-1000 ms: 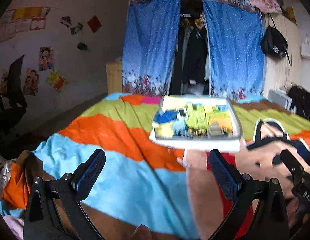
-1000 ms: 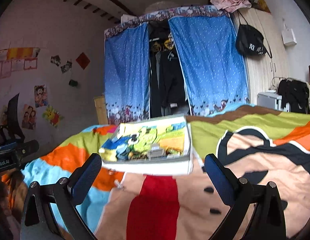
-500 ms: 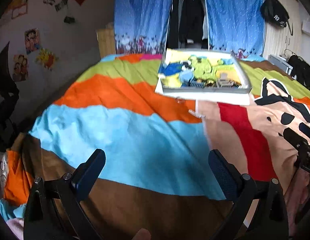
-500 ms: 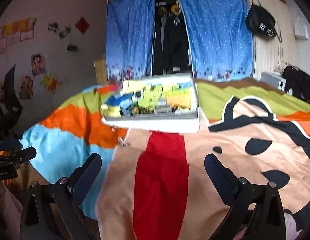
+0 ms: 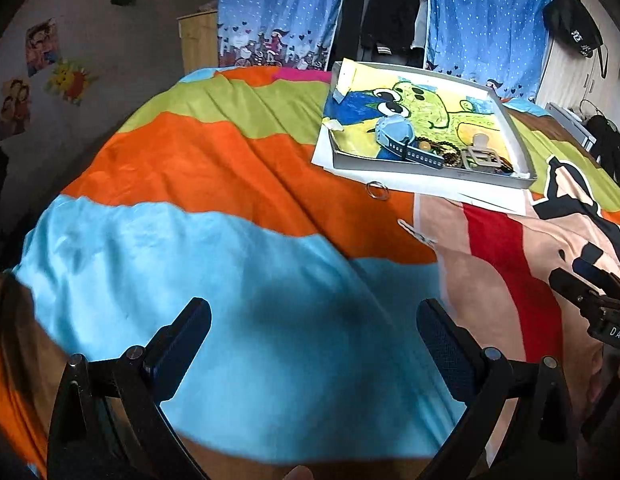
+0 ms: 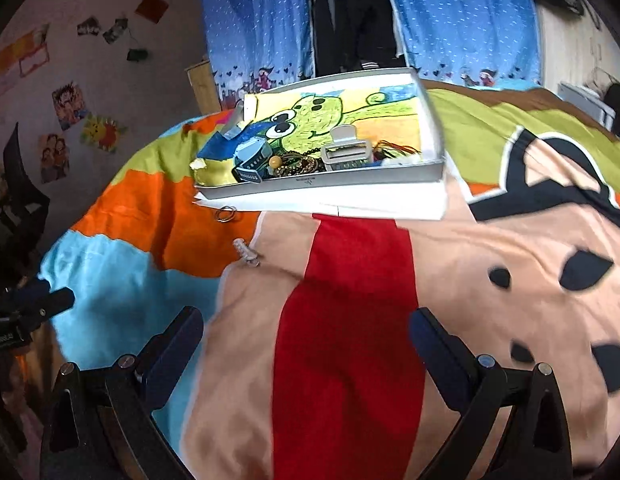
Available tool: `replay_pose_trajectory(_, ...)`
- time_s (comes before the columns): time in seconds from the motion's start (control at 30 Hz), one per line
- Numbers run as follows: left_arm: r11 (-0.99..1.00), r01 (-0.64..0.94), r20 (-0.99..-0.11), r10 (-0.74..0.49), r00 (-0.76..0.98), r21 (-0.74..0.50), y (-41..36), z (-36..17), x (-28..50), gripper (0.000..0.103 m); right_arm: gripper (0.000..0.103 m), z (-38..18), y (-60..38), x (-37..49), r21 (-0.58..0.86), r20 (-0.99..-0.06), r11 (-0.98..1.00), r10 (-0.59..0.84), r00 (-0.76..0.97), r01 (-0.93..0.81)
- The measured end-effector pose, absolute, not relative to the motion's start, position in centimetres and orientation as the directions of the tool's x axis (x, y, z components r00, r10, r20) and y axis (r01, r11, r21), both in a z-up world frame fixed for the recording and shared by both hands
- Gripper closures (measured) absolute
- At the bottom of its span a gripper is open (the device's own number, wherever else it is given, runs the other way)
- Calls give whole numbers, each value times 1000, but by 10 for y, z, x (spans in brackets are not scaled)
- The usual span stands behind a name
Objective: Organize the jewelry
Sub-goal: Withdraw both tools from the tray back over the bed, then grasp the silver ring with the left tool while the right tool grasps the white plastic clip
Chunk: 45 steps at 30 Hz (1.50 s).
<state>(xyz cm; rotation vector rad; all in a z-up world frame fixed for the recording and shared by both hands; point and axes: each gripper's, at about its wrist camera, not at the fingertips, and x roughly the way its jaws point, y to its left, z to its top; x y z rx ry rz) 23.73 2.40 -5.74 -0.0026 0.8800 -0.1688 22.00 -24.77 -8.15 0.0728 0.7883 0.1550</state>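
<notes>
A shallow grey tray (image 5: 430,167) (image 6: 322,182) lined with a cartoon drawing lies on the bed. It holds a blue watch (image 5: 394,136) (image 6: 252,158), dark beads (image 6: 298,164) and a pale hair claw (image 5: 480,152) (image 6: 344,148). A metal ring (image 5: 377,190) (image 6: 226,213) and a small pale hair clip (image 5: 417,233) (image 6: 246,254) lie loose on the blanket in front of the tray. My left gripper (image 5: 314,344) and right gripper (image 6: 306,340) are both open and empty, well short of these.
The bed has a striped, colourful blanket (image 5: 230,168). White paper (image 6: 382,200) lies under the tray. Blue curtains (image 5: 282,12) and hanging clothes stand behind the bed. The right gripper shows at the left view's right edge (image 5: 594,296).
Both cameras have tilted down and risen, so the tray's contents and the loose ring and clip on the blanket now show. Both grippers stay open.
</notes>
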Motion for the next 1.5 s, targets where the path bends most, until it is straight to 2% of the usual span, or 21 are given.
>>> replay_pose_trajectory(0.43,958,230,-717,-282,637,-172,16,-81,336,3,0,-119,-225,290,150,-686,953,291,667,-262)
replay_pose_trajectory(0.5,947,259,-707,-314,633,-188,14,-85,346,5,12,-125,-217,300,145,-694,948,301,654,-283)
replay_pose_trajectory(0.6,930,303,-702,-357,616,-207,9,-90,362,15,27,-133,-209,312,144,-709,943,310,634,-301)
replay_pose_trajectory(0.67,918,331,-704,-384,598,-219,4,-95,370,24,31,-137,-206,318,145,-715,940,316,624,-309)
replay_pose_trajectory(0.73,900,360,-710,-420,565,-247,-1,-101,381,43,34,-141,-202,321,140,-721,936,319,615,-322)
replay_pose_trajectory(0.93,861,382,-711,-498,496,-336,-3,-115,401,66,48,-155,-190,329,117,-753,931,310,580,-346)
replay_pose_trajectory(1.13,851,380,-719,-515,466,-363,-6,-125,414,80,58,-162,-187,334,101,-768,935,290,571,-340)
replay_pose_trajectory(1.27,850,384,-732,-513,447,-361,-12,-132,421,80,66,-166,-182,338,86,-775,932,285,564,-353)
replay_pose_trajectory(1.4,853,387,-744,-504,438,-350,-19,-137,426,80,67,-169,-178,341,80,-781,929,283,556,-360)
replay_pose_trajectory(1.47,858,385,-750,-494,439,-340,-21,-140,427,82,68,-170,-177,345,77,-783,927,284,554,-366)
replay_pose_trajectory(1.5,866,379,-758,-478,444,-325,-22,-141,427,88,71,-170,-175,346,74,-783,926,284,554,-371)
